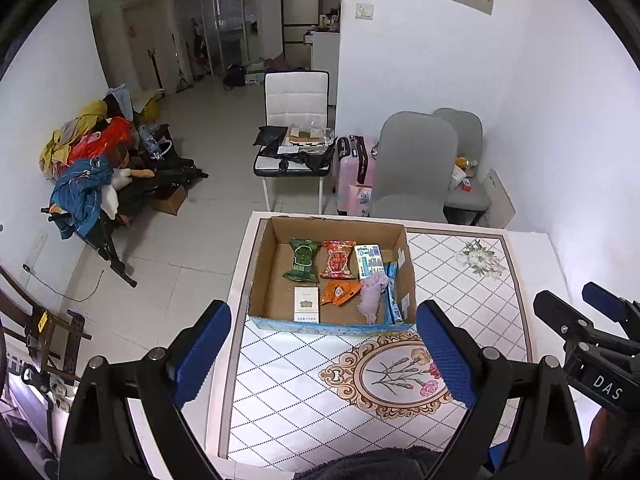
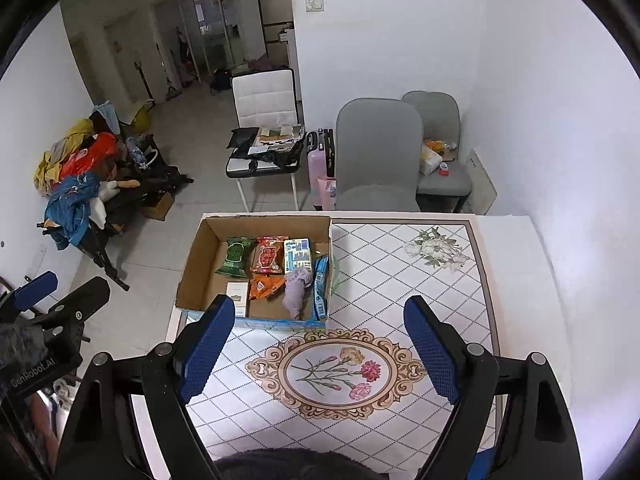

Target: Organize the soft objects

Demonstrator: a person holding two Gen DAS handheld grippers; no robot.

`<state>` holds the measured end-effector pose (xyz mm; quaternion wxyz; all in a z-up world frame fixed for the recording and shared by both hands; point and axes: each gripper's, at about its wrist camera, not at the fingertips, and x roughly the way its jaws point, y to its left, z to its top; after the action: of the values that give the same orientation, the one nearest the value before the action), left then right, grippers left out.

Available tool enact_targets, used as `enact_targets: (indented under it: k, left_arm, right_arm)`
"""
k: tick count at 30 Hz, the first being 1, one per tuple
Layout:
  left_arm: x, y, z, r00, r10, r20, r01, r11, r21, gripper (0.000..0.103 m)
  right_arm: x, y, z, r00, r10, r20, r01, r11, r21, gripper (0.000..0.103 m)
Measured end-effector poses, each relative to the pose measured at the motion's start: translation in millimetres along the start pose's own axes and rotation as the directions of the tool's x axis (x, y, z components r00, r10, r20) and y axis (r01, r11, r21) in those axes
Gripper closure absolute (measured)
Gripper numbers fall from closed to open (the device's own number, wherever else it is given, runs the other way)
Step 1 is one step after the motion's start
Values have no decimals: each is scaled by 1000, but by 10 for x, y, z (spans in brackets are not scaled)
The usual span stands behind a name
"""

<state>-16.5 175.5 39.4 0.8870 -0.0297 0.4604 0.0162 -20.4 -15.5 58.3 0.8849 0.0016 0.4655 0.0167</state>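
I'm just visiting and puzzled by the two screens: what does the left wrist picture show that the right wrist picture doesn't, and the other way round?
Only the left wrist view shows the whole white packet at the cardboard box's near wall; in the right wrist view a blue pad covers part of it. It also catches the right tongs at its right edge.

Only the right wrist view shows the left tongs at its left edge.

Both show the cardboard box with snack packets and a lilac cloth, the patterned table, grey chairs and open, empty tongs.
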Motion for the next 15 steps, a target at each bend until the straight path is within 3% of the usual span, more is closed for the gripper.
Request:
enact_targets:
  k: [15]
  left_arm:
    - [66,-42,-46,1000,4,-27,-4,1000,6,8]
  right_arm:
    - [68,26,-51,999,-52,-14,52,999,3,15]
